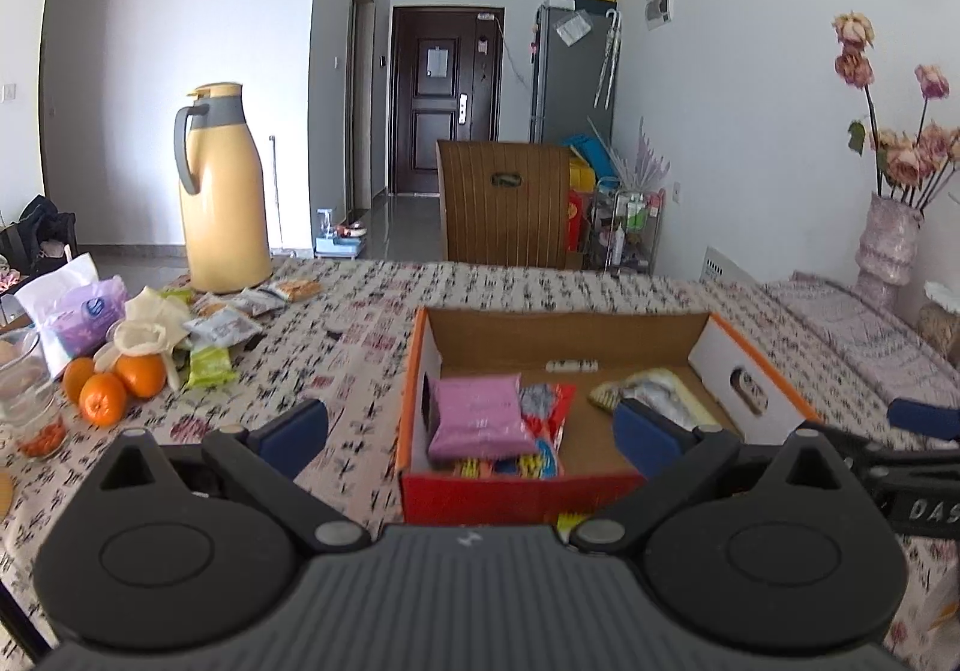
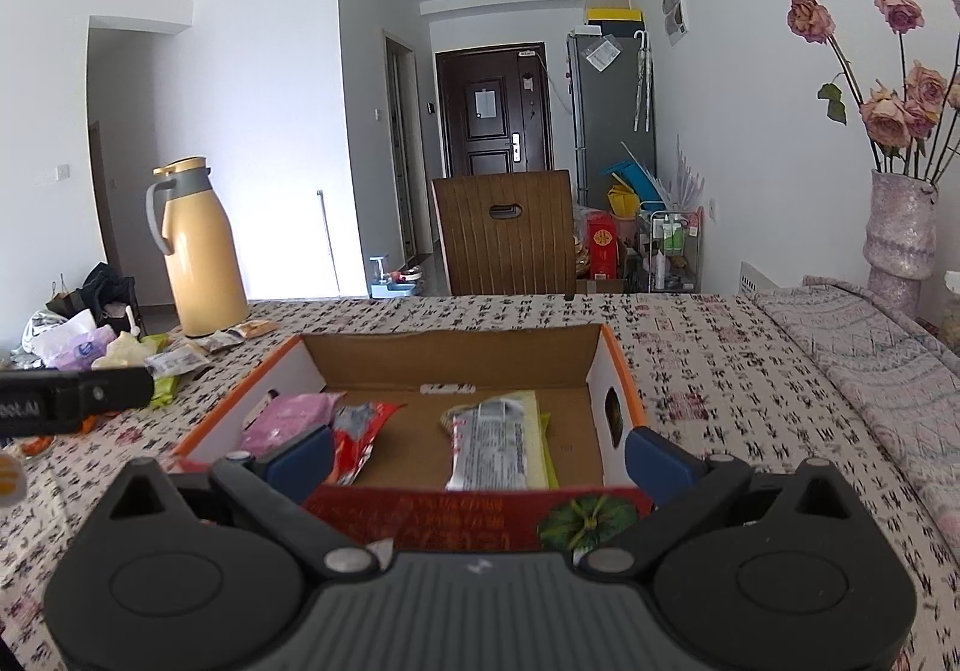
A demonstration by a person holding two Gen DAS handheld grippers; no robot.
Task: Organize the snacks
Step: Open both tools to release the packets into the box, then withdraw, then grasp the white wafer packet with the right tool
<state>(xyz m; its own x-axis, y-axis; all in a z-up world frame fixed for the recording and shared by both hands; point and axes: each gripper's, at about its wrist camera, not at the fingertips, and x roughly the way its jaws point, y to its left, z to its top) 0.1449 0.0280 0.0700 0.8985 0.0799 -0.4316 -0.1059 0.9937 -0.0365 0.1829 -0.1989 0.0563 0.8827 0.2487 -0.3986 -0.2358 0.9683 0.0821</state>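
Cardboard box (image 1: pixel 738 365) ahead; loose snack packets (image 1: pixel 210 365) far left on the desk (image 1: pixel 372 311).
Both tongs spread, empty; left tongs (image 1: pixel 471 425) nearer than right tongs (image 2: pixel 480 452).

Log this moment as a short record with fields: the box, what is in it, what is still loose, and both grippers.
box: open cardboard box on the patterned tablecloth
in box: pink packet, red packet, silver packet
still loose: snack packets near the yellow jug, beside the oranges
left gripper: open, empty
right gripper: open, empty
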